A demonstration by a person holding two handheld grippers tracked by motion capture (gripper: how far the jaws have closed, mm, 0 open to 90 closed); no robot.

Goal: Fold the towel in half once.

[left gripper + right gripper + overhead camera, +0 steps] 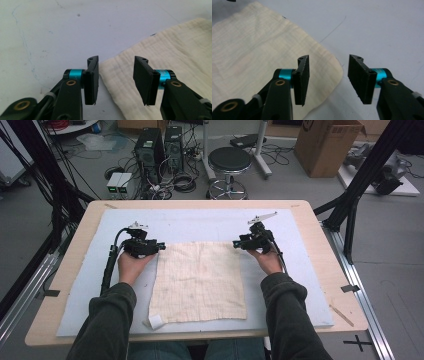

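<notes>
Grey floor beyond the table holds a stool, computer towers (cables around) and a cardboard box.

1. You had bare white mat along the far side, beyond the cream cloth; nothing stood there.
2. Your left gripper sat at the cloth's far left corner, jaws apart, with cloth edge between them.
3. Your right gripper sat at the far right corner, jaws apart over the corner.
4. Bare mat lay outside both forearms.
</notes>
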